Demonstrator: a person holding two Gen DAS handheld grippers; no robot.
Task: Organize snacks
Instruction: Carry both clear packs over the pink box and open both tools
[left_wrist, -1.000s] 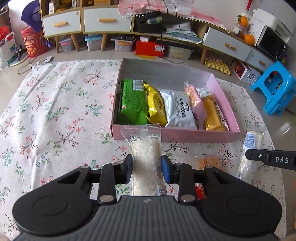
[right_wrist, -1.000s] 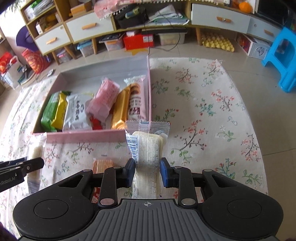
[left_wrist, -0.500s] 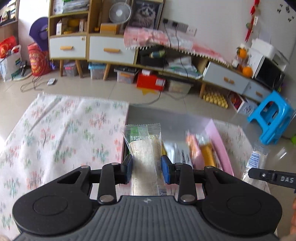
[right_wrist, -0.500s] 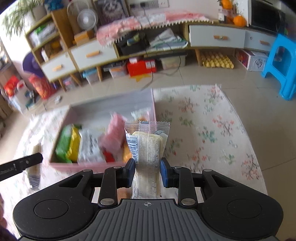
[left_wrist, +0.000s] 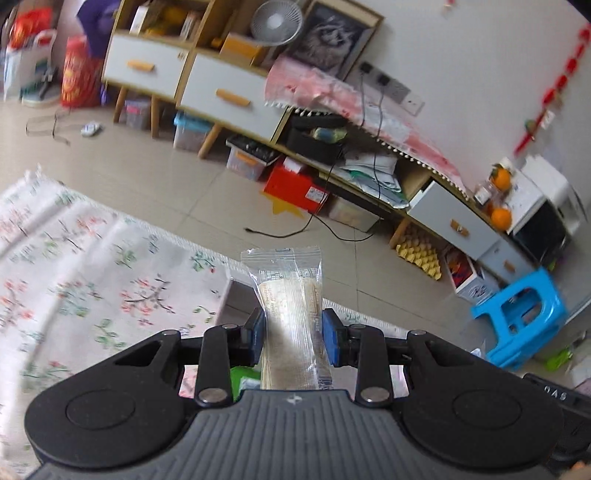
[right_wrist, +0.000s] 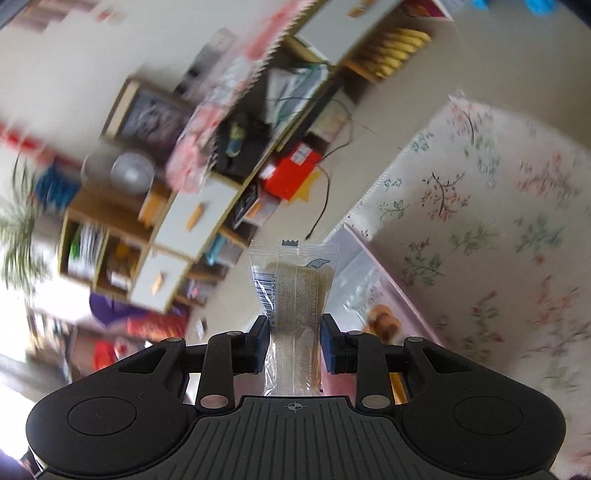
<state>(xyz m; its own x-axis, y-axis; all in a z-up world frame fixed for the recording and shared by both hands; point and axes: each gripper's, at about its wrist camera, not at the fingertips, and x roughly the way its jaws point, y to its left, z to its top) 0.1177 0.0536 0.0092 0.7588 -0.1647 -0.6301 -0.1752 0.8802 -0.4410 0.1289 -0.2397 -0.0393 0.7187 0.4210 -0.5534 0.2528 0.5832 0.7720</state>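
Floral tablecloth (left_wrist: 92, 266) spread over the work surface, tiled floor beyond, and along the far wall a low cabinet with white drawers (left_wrist: 225, 96), a small fan (left_wrist: 275, 20), a red box (left_wrist: 295, 184) underneath; blue plastic stool (left_wrist: 517, 314) at the right edge. Left gripper (left_wrist: 293, 332) raised and angled down over the near corner of the cloth, clamped on a clear-wrapped wafer snack (left_wrist: 288, 295) standing upright between the blue pads. Right gripper (right_wrist: 293, 338) rolled hard to one side, so the room sits tilted and smeared in its view, pinching a second clear-wrapped snack bar (right_wrist: 291, 288) with a barcode along one edge. Pink box (right_wrist: 373, 273) just beyond the right fingertips, holding what looks like a pale packet printed with biscuits, though too blurred to say more.
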